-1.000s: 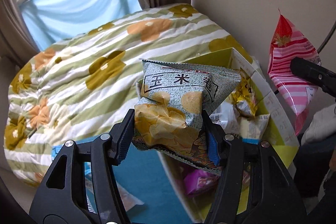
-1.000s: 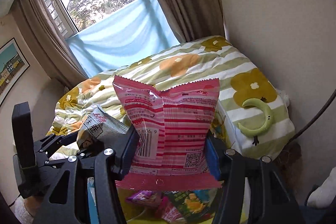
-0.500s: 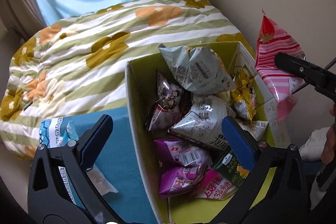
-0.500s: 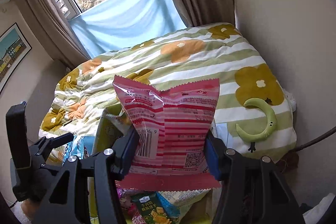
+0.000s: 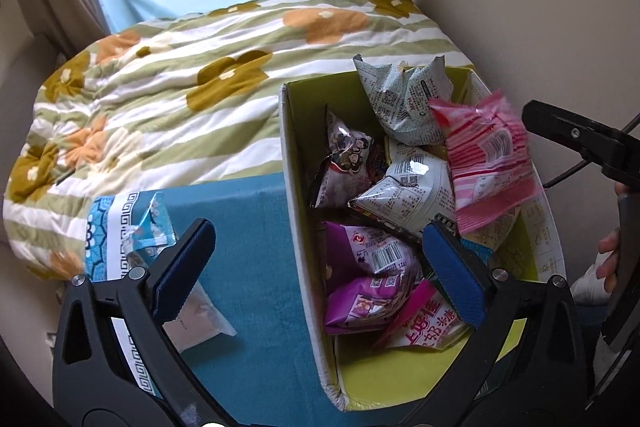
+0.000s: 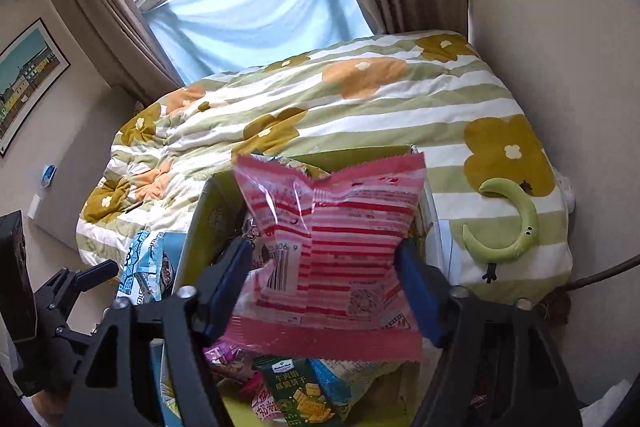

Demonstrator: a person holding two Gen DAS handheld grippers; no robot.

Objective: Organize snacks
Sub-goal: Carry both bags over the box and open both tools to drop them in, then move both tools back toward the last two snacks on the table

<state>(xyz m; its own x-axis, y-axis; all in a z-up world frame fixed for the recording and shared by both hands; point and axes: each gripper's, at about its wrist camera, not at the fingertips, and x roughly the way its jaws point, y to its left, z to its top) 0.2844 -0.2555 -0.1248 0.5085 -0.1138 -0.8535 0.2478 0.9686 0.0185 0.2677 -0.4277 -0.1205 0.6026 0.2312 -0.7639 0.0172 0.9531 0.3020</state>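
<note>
A yellow-green box (image 5: 294,163) holds several snack bags: a grey-green bag (image 5: 400,103) at the back, purple bags (image 5: 368,283) in front. My left gripper (image 5: 320,271) is open and empty, its fingers straddling the box's left wall. A pink striped bag (image 5: 486,163) lies on the pile at the box's right side. In the right wrist view my right gripper (image 6: 326,291) has its jaws spread wide; the pink striped bag (image 6: 340,255) sits between the pads over the box (image 6: 200,227).
The box stands on a teal cloth (image 5: 248,223) beside a blue patterned packet (image 5: 132,223) and a clear packet (image 5: 196,319). A flowered green-striped quilt (image 5: 180,87) covers the bed behind. A green crescent toy (image 6: 508,227) lies on the quilt. A wall is at the right.
My left gripper opened and dropped the grey-green bag into the box. My right gripper lowered the pink striped bag onto the pile and spread its jaws.
</note>
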